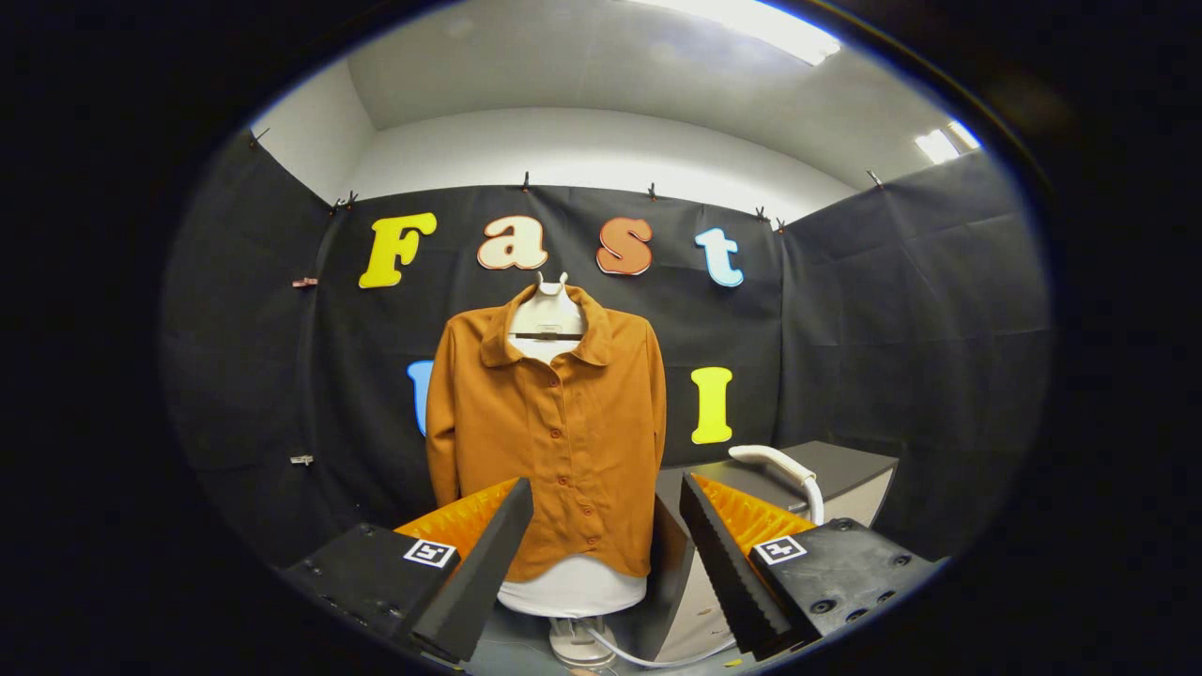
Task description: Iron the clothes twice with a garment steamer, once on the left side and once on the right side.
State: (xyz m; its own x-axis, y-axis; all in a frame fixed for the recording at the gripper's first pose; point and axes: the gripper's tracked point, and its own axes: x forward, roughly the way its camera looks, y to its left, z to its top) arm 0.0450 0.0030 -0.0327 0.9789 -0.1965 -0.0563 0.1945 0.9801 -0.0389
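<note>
Two fingers [488,554] spread wide before the shirt [549,422].

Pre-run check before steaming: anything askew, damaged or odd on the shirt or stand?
Nothing stands out. The orange shirt hangs straight and buttoned on the white form, its hem level. The steamer handle rests on the grey cabinet to the right, hose trailing down. The gripper is open, holding nothing, with the shirt beyond its fingers.
</note>
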